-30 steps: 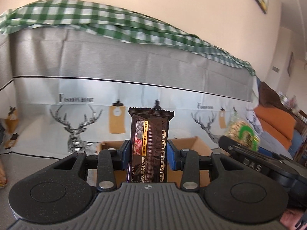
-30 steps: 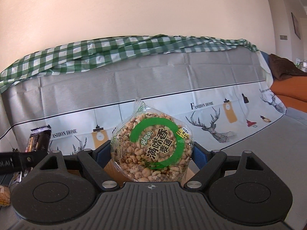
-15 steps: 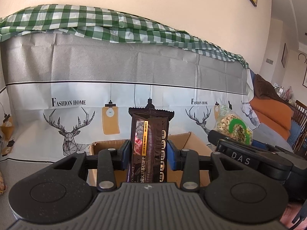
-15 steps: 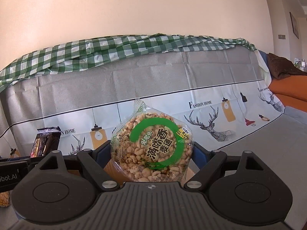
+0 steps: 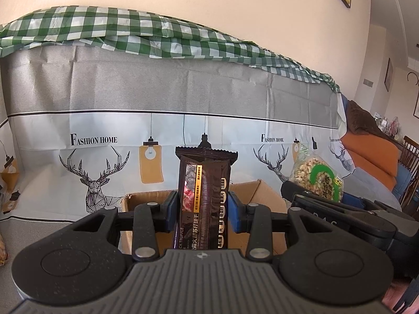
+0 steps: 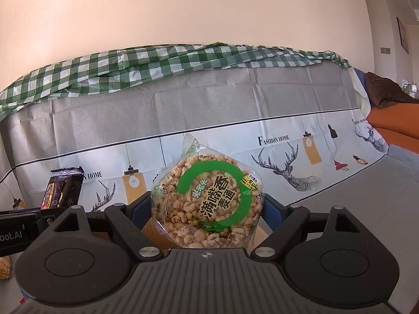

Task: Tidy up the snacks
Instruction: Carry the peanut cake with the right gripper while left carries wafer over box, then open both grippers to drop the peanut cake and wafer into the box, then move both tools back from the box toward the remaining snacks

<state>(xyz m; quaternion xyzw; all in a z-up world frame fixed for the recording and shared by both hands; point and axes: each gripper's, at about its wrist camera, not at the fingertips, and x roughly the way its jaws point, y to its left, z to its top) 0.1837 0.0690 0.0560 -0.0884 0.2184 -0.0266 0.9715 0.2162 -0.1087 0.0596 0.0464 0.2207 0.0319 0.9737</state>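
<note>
My left gripper is shut on a dark brown snack bar packet, held upright above an open cardboard box. My right gripper is shut on a round clear packet of puffed rice cake with a green ring label, also above the box. The rice cake packet and right gripper show at the right of the left wrist view. The snack bar shows at the left of the right wrist view.
A sofa back draped in grey printed cloth with deer and a green checked cloth fills the background. An orange cushion lies far right. Another snack packet lies low at the left edge.
The left view has swung level and slightly right; the box and right gripper with its rice cake sit closer in. Both grips are unchanged.
</note>
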